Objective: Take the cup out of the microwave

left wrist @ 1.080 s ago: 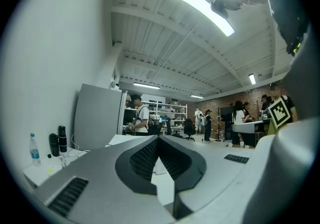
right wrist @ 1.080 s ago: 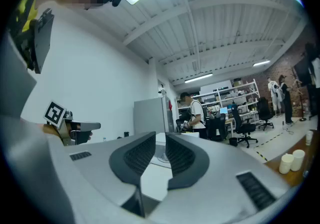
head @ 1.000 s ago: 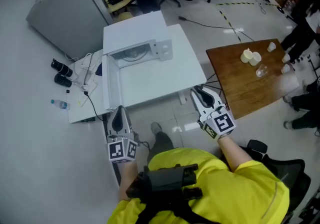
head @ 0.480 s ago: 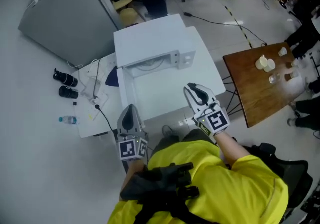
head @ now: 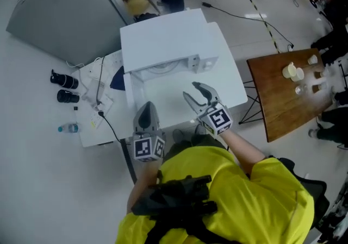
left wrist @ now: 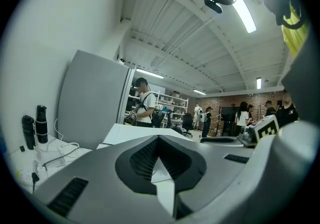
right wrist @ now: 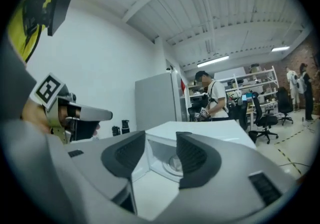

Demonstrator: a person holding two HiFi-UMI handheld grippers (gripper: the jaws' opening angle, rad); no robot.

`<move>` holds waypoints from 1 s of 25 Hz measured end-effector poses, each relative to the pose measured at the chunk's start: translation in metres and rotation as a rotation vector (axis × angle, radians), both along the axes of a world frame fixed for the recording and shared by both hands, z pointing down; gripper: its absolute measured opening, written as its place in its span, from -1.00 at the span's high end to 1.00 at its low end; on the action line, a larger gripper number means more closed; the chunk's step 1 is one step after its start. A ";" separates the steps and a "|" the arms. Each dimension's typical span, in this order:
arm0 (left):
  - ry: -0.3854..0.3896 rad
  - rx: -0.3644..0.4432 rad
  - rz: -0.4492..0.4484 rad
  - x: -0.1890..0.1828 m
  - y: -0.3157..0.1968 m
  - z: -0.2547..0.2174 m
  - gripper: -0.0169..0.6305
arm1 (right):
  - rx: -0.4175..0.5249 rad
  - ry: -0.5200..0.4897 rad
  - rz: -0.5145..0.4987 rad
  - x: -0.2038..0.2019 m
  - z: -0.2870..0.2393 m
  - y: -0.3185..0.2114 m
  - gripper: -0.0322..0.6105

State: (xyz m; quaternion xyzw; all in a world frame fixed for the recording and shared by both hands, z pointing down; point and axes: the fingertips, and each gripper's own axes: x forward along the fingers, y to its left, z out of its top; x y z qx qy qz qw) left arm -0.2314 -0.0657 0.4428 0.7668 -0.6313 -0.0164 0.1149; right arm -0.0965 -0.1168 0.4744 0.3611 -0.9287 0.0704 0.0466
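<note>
A white microwave (head: pixel 163 39) stands on a white table (head: pixel 228 82), its door (head: pixel 132 92) swung open to the left. In the right gripper view the open cavity (right wrist: pixel 167 160) shows a pale round shape (right wrist: pixel 175 164) inside; I cannot tell whether it is the cup. My right gripper (head: pixel 196 92) hovers over the table in front of the opening, its jaws opening with nothing between them (right wrist: pixel 161 155). Near the table's front edge, below the door, my left gripper (head: pixel 145 113) is shut and empty, its tips meeting (left wrist: pixel 159 140).
A brown wooden table (head: pixel 277 101) with several small cups (head: pixel 293 72) stands at the right. A grey cabinet (head: pixel 60 6) is at the back left, with black canisters (head: pixel 62 81), a water bottle (head: pixel 68 127) and cables on the floor beside it. People and office chairs are farther back.
Both grippers have moved forward towards the microwave's open front. The right gripper's jaws have parted. The left gripper stays shut.
</note>
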 end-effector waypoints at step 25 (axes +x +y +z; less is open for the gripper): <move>-0.011 -0.188 -0.084 -0.019 -0.084 0.140 0.97 | -0.136 0.176 0.052 -0.137 0.248 -0.212 -0.52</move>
